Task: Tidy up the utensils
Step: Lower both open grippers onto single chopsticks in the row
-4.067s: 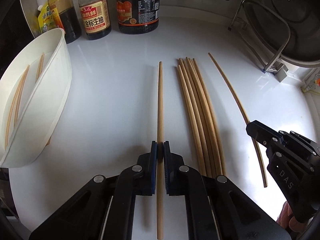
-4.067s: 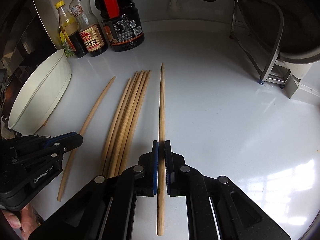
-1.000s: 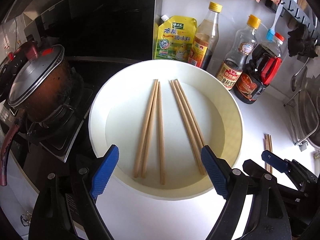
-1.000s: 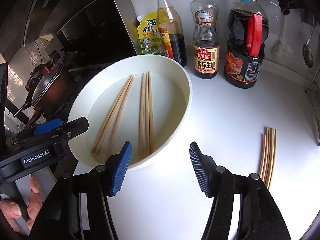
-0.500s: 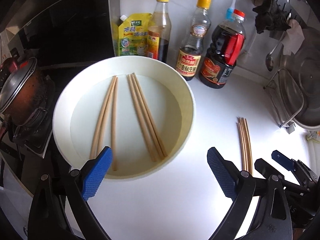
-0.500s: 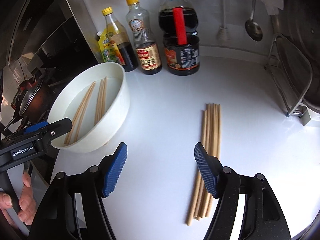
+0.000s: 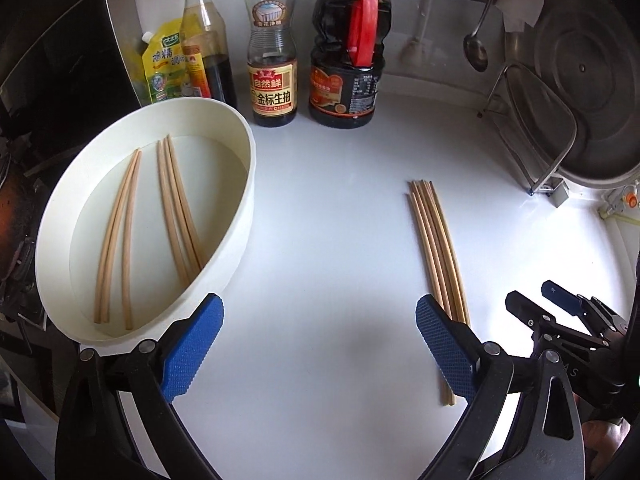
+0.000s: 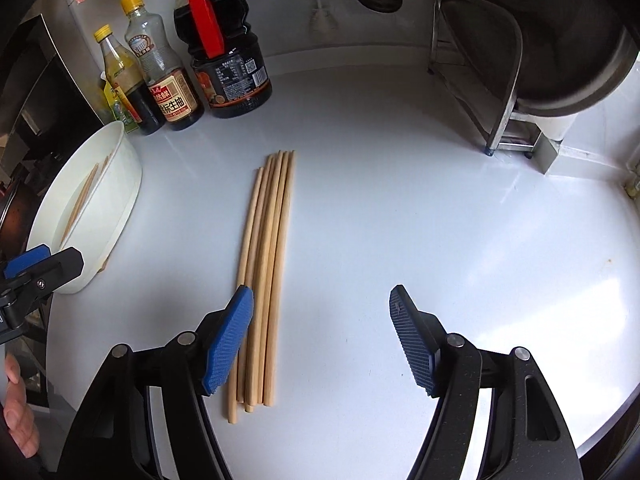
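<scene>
A white bowl (image 7: 249, 184) sits at the left of the white counter and holds several wooden chopsticks (image 7: 176, 208), in two groups. A bundle of several more chopsticks (image 7: 436, 240) lies on the counter to its right. My left gripper (image 7: 318, 308) hangs open and empty over bare counter between the bowl and the bundle, its right finger just over the bundle's near end. My right gripper (image 8: 320, 300) is open and empty too. The bundle (image 8: 268, 260) lies under its left finger, partly between the jaws. The bowl (image 8: 120, 200) is far left in that view.
Sauce bottles (image 7: 272, 60) and a yellow pouch (image 7: 160, 68) line the back wall. A metal rack (image 7: 532, 128) with a large steel lid stands at the back right, with a ladle (image 7: 476, 52) hanging beside it. A stove (image 7: 16, 208) borders the counter on the left.
Both grippers held one chopstick each four seconds ago; a second ago they were open and empty over the bowl. Since then both have swung right to the bundle and sunk a little.
</scene>
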`<action>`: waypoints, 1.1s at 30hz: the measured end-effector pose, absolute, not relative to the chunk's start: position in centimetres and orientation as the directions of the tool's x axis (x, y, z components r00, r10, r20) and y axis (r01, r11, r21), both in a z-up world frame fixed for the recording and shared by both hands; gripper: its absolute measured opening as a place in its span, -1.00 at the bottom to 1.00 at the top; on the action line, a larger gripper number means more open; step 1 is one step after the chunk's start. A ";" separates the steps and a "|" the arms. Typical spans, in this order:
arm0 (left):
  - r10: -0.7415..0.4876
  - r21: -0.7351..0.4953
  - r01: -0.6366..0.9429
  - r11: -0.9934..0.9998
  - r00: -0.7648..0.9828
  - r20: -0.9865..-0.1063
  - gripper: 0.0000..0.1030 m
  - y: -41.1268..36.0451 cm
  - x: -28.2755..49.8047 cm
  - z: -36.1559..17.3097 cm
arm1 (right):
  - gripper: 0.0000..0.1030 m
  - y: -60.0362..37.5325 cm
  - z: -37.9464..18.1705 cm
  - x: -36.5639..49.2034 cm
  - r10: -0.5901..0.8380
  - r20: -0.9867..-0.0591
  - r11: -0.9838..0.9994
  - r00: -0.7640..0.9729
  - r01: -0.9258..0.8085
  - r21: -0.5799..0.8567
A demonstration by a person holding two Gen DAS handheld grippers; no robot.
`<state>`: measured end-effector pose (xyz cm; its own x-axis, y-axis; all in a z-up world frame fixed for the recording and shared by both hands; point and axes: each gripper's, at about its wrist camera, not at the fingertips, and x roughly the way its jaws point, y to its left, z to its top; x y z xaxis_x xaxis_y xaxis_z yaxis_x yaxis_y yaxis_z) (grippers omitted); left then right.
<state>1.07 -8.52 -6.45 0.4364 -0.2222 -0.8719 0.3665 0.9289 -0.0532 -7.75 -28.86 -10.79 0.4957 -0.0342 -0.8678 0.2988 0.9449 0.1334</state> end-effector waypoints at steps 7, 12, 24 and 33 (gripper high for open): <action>-0.207 -0.054 0.351 0.935 0.416 -0.886 0.85 -9.1 1.0 -8.8 | 0.32 -28.5 -13.4 -6.7 -0.029 -0.875 0.947 0.483 0.293 0.130; -0.192 -0.042 0.347 0.937 0.409 -0.892 0.85 -9.4 0.8 -9.9 | 0.32 -28.2 -14.6 -5.8 -0.029 -0.880 0.949 0.475 0.291 0.125; -0.175 -0.038 0.319 0.947 0.414 -0.893 0.85 -9.4 1.4 -10.5 | 0.32 -28.1 -15.2 -5.2 -0.053 -0.887 0.953 0.459 0.290 0.093; -0.185 -0.046 0.323 0.945 0.413 -0.891 0.85 -10.3 1.6 -10.9 | 0.32 -27.2 -15.4 -5.0 -0.104 -0.905 0.964 0.413 0.267 0.011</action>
